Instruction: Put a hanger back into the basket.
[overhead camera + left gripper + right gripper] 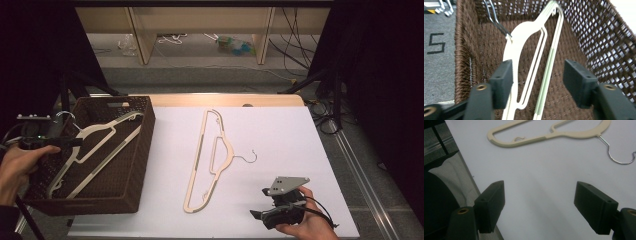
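Brown wicker forms a rectangular basket (135, 165) at the left edge of a white table (280, 145), and a cream plastic hanger (95, 150) lies slanted inside it, its wire hook (66, 116) up near the far left corner. At the basket's left rim a hand holds the left gripper (42, 141); in the left gripper view its 2 black jaws stand apart on either side of the hanger's lower arms — the left pad sits just beside the cream edge, and whether it touches is unclear. Nothing is clamped. Near the table's middle, well apart from the basket, a second cream hanger (207, 160) lies flat, its wire hook (248, 157) pointing right. At the table's near right edge a hand holds the right gripper (280, 207) — its jaws gape wide over bare white tabletop, with nothing between them.
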Demonstrator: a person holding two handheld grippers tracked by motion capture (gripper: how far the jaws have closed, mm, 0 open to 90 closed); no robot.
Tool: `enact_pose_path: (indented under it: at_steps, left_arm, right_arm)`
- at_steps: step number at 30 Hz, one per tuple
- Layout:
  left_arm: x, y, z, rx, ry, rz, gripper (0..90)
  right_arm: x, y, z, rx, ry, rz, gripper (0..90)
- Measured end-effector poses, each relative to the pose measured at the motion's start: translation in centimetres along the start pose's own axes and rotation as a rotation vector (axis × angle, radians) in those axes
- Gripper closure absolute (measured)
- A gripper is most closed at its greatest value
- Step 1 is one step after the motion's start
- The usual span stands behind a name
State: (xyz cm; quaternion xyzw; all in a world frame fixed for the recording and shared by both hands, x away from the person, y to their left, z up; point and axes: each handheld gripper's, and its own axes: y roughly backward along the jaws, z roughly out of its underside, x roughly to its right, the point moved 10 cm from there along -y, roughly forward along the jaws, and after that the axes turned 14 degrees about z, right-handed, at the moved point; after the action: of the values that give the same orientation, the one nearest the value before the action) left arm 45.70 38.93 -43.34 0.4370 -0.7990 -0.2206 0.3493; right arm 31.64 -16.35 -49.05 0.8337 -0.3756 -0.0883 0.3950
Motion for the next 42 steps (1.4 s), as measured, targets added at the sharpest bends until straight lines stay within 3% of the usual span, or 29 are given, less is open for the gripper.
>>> enact_pose_path:
  at_steps: [1, 2, 3, 6, 7, 9, 10, 11, 13, 14, 15, 16, 17, 18, 19, 20, 21, 22, 23, 24, 25, 27, 28, 29, 31, 33, 34, 39, 42]
  left_arm:
    - [1.4, 0.3, -0.4, 0.029, -0.002, 0.052, 39.4]
    - [1.4, 0.3, -0.4, 0.029, -0.002, 0.052, 38.6]
    - [2.9, 0.3, -0.9, 0.072, -0.002, 0.079, 37.1]
    - [5.5, 0.3, -1.2, 0.096, -0.053, 0.124, 36.0]
    - [5.5, 0.3, -1.2, 0.096, -0.053, 0.124, 35.8]
    - [7.6, 0.1, -1.4, 0.118, -0.083, 0.159, 35.8]
    - [9.8, -0.2, -1.5, 0.143, -0.095, 0.219, 35.6]
    - [9.8, -0.2, -1.5, 0.143, -0.095, 0.219, 35.6]
    - [12.0, -0.6, -1.4, 0.156, -0.12, 0.257, 35.5]
    - [14.1, -1.1, -1.4, 0.171, -0.15, 0.287, 35.4]
    - [14.1, -1.1, -1.4, 0.171, -0.15, 0.287, 35.2]
    - [15.3, -1.3, -1.3, 0.178, -0.164, 0.31, 35.2]
    - [17.5, -1.8, -0.9, 0.177, -0.196, 0.35, 35.1]
    - [18.6, -2.1, -0.6, 0.173, -0.22, 0.366, 34.6]
    - [18.6, -2.1, -0.6, 0.173, -0.22, 0.366, 34.1]
    - [19.7, -2.5, -0.3, 0.171, -0.234, 0.378, 34.1]
    - [22.0, -3.4, 0.6, 0.153, -0.254, 0.42, 33.0]
    - [22.0, -3.4, 0.6, 0.153, -0.254, 0.42, 32.4]
    - [24.1, -4.4, 1.4, 0.165, -0.272, 0.461, 31.9]
    - [25.0, -4.9, 2.1, 0.144, -0.276, 0.475, 31.5]
    - [25.0, -4.9, 2.1, 0.144, -0.276, 0.475, 31.2]
    - [27.4, -6.4, 4.1, 0.077, -0.333, 0.516, 29.9]
    - [27.4, -6.4, 4.1, 0.077, -0.333, 0.516, 29.2]
    - [28.7, -7.3, 5.1, 0.059, -0.349, 0.547, 28.4]
    - [29.4, -8.1, 6.1, 0.057, -0.358, 0.56, 28.2]
    - [30.0, -8.8, 7.0, 0.056, -0.372, 0.577, 27.2]
    - [30.0, -8.8, 7.0, 0.056, -0.372, 0.577, 27.1]
    - [30.0, -9.9, 9.1, 0.039, -0.4, 0.556, 26.2]
    - [29.9, -10.0, 9.7, 0.045, -0.386, 0.559, 26.2]
  right_arm:
    - [-0.1, 0.0, 0.0, -0.01, -0.008, -0.006, 25.6]
    - [-0.1, 0.0, 0.0, -0.01, -0.008, -0.006, 25.6]
    - [-0.1, 0.0, 0.0, -0.017, -0.009, -0.009, 25.6]
    - [-0.3, -0.1, 0.1, -0.028, -0.017, -0.014, 25.6]
    - [-0.2, -0.1, 0.1, -0.032, -0.008, -0.015, 25.6]
    - [-0.2, -0.2, 0.1, -0.031, -0.01, -0.012, 25.6]
    - [-0.3, -0.3, 0.1, -0.037, -0.017, -0.015, 25.6]
    - [-0.1, -0.4, 0.1, -0.032, -0.007, -0.012, 25.6]
    - [-0.1, -0.5, 0.1, -0.026, -0.009, -0.007, 25.6]
    - [-0.1, -0.6, 0.1, -0.035, -0.019, -0.01, 25.6]
    - [-0.1, -0.6, 0.1, -0.036, -0.022, -0.013, 25.6]
    - [-0.1, -0.7, 0.0, -0.026, -0.042, -0.012, 25.6]
    - [0.1, -0.8, 0.0, -0.028, -0.034, -0.009, 25.6]
    - [0.1, -0.7, 0.1, -0.049, -0.051, -0.01, 25.6]
    - [0.3, -0.9, 0.1, -0.043, -0.05, -0.004, 25.6]
    - [0.3, -0.9, 0.1, -0.043, -0.05, -0.004, 25.6]
    - [0.3, -1.2, 0.0, -0.044, -0.08, -0.003, 25.5]
    - [0.3, -1.2, 0.0, -0.044, -0.08, -0.003, 25.5]
    - [0.6, -1.6, 0.0, -0.046, -0.078, -0.002, 25.0]
    - [0.7, -1.7, 0.0, -0.059, -0.081, -0.001, 24.8]
    - [0.7, -1.8, -0.1, -0.06, -0.094, 0.003, 24.7]
    - [0.9, -2.2, -0.3, -0.048, -0.1, 0.017, 23.3]
    - [0.8, -2.2, -0.3, -0.057, -0.113, 0.014, 23.0]
    - [0.9, -2.3, -0.4, -0.052, -0.108, 0.021, 23.1]
    - [0.8, -2.2, -0.3, -0.08, -0.124, 0.006, 22.9]
    - [1.0, -2.5, -0.3, -0.073, -0.113, 0.015, 22.8]
    - [0.9, -2.5, -0.4, -0.074, -0.133, 0.014, 22.8]
    - [1.2, -3.0, -0.4, -0.073, -0.13, 0.025, 22.7]
    - [1.2, -3.2, -0.5, -0.077, -0.131, 0.027, 22.8]
